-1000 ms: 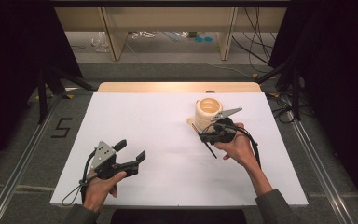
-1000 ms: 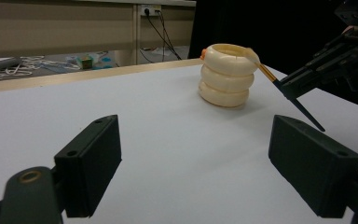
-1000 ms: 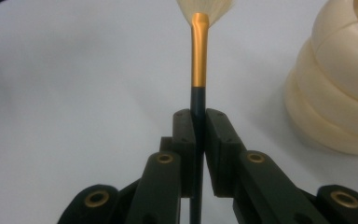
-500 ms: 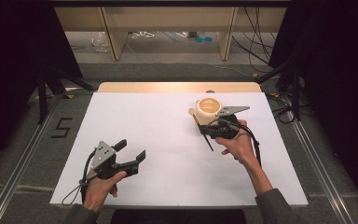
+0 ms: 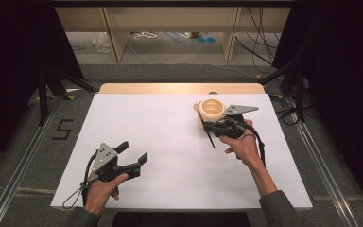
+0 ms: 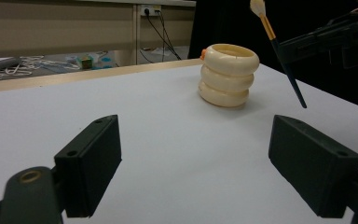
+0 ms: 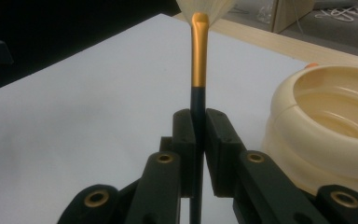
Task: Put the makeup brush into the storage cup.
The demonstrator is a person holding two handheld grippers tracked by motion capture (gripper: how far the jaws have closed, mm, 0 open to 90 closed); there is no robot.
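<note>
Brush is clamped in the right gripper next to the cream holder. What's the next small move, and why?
Probably carry the brush over the holder's open mouth and lower its dark handle tip in. The right gripper is shut on the handle, bristles up, tip hanging clear of the table beside the holder. The left gripper sits open, far off.

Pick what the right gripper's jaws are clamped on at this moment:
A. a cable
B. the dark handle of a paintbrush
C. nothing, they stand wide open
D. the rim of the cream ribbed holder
B: in the right gripper view the right gripper has both jaws pressed on the paintbrush below its gold ferrule, while the cream ribbed holder sits untouched beside it.
</note>
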